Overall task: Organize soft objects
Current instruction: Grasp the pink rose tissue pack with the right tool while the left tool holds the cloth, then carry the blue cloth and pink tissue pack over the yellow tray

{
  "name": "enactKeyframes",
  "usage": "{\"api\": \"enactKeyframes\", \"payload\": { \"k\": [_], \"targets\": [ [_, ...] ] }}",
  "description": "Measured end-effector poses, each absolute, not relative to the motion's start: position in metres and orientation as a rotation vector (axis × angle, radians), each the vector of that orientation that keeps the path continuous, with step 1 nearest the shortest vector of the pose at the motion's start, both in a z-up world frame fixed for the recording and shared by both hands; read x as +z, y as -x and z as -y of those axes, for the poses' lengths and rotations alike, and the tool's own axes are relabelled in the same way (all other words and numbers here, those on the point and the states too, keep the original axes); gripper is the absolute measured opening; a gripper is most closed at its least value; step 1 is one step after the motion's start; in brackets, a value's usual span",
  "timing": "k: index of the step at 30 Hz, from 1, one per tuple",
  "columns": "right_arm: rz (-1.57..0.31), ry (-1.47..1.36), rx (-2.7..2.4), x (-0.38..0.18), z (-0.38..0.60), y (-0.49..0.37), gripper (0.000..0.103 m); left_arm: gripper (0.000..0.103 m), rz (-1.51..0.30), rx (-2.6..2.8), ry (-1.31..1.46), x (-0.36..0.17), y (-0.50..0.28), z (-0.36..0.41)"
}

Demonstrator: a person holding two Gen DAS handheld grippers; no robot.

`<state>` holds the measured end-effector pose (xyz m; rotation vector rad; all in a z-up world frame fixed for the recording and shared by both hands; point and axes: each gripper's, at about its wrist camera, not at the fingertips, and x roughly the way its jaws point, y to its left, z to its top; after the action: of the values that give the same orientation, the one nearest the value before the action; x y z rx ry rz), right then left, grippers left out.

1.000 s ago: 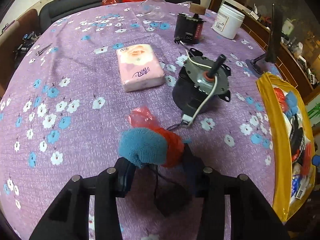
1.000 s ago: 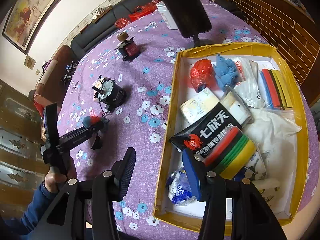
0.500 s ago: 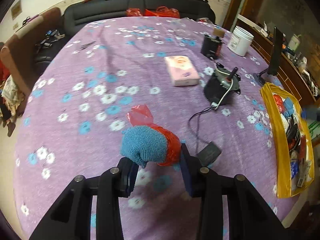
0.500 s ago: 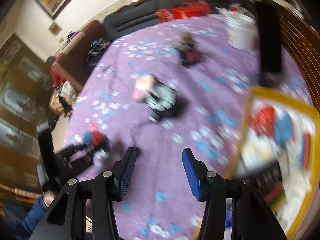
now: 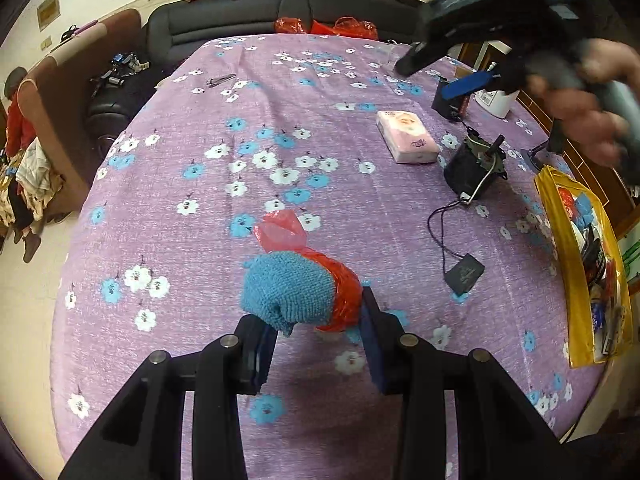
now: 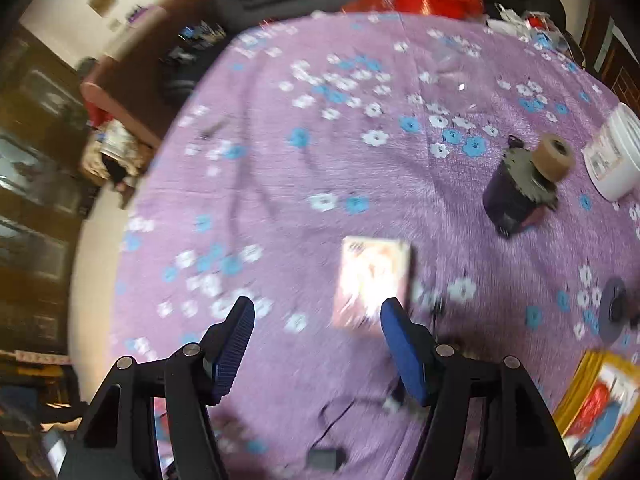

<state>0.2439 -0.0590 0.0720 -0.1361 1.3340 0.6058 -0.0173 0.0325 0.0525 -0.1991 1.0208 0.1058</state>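
My left gripper (image 5: 316, 332) is shut on a soft bundle, a blue fuzzy cloth (image 5: 286, 292) pressed against a red plastic bag (image 5: 340, 292), held above the purple flowered tablecloth (image 5: 200, 240). A pink tissue pack (image 5: 406, 136) lies further off, near a black motor (image 5: 472, 166). My right gripper (image 6: 316, 336) hovers over the table with its jaws opening and nothing between them; the blurred tissue pack (image 6: 372, 280) lies just beyond its fingertips. From the left wrist view the right gripper (image 5: 460, 68) shows at upper right, held by a hand (image 5: 588, 104).
A yellow box (image 5: 576, 264) filled with packets and cloths sits at the right table edge. A second motor with a brown spool (image 6: 528, 184), a white tub (image 6: 612, 164), a black adapter with its cord (image 5: 464, 274) and a dark sofa (image 5: 280, 12) are around.
My right gripper swung from over the yellow box to above the tissue pack and its jaws widened. My left gripper pulled back from the motor, still holding the bundle.
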Motion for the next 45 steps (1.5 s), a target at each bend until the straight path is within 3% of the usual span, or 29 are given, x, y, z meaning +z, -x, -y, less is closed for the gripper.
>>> {"api": "enactKeyframes", "payload": {
  "k": [16,17,20,30,45],
  "targets": [
    [-1.506,0.323,0.432,-0.008,0.029,-0.284,0.07,0.037,-1.036,0.062,0.188,0.044,0.013,-0.049],
    [-1.507,0.319,0.438,-0.01,0.028,-0.283,0.059,0.037,-1.036,0.062,0.188,0.044,0.013,-0.05],
    [-1.468,0.301,0.466,-0.001,0.026,-0.269,0.053,0.037,-1.032,0.067,0.186,0.044,0.013,-0.052],
    [-1.316,0.123,0.712,0.079,0.065,-0.173,0.053,0.037,-1.024,0.06,0.162,0.046,0.002,-0.039],
    [-1.254,0.061,0.581,0.076,0.203,-0.093,0.053,0.037,-0.999,-0.061,-0.012,0.06,-0.018,0.059]
  ]
}}
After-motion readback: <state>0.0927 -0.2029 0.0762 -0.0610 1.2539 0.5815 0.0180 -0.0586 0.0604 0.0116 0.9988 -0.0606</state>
